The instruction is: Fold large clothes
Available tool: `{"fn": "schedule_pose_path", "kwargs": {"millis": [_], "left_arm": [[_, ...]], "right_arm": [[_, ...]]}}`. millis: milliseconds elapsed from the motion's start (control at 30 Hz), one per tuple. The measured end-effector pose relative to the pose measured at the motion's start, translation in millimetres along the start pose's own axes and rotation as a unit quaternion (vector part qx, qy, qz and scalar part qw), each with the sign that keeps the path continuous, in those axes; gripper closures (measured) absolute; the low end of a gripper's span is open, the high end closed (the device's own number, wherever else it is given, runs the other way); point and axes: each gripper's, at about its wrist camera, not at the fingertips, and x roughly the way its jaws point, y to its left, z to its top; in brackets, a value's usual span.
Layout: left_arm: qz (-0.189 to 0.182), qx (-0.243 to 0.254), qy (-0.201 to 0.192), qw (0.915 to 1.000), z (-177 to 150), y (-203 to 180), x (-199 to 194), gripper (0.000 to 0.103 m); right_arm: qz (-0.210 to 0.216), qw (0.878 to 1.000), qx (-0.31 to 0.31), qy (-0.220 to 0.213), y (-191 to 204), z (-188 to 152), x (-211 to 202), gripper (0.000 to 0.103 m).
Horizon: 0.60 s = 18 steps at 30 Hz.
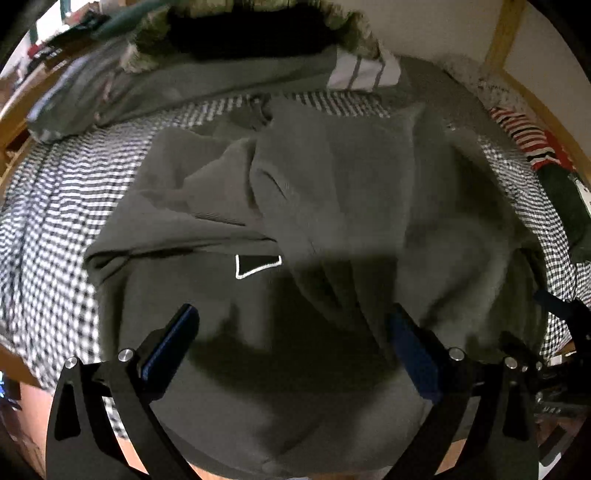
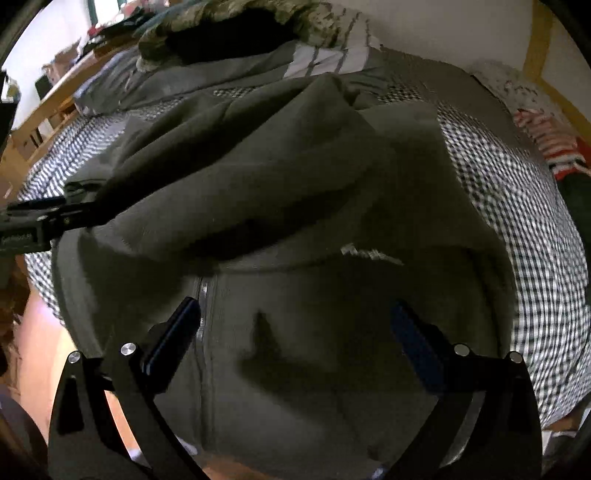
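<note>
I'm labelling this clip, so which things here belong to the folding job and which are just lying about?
Part of the job:
- dark grey zip-up sweatshirt
- left gripper, open
- right gripper, open
- black-and-white checked bedcover it lies on

Lying about:
- red-and-white striped garment
- camouflage fleece
- grey striped pillow

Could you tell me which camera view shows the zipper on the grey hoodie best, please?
The right wrist view: the zipper runs down the grey hoodie beside that claw's near finger. The left wrist view shows only the hoodie's folded fabric and a small white-outlined logo; no zipper is discernible.

Checkered bedsheet [image 1: 55, 221] on wooden bed frame [image 1: 506, 33]; white wall [image 1: 436, 26] behind; orange-brown floor [image 2: 40, 332] below.
</note>
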Motion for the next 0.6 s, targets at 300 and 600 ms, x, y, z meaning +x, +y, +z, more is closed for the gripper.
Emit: {"fn": "schedule_pose_path", "kwargs": {"millis": [300,600], "left_arm": [[0.003,0.023,0.06,0.9979,-73,-19,-2,0.005],[-0.047,-0.053,0.095,0.9929,-167,42,14,0.005]], "right_arm": [[0.001,1.0,0.01,-0.002,-37,-43,-27,0.002],[-0.024,0.998,0.047,0.025,-65,-116,-21,0.002]]}}
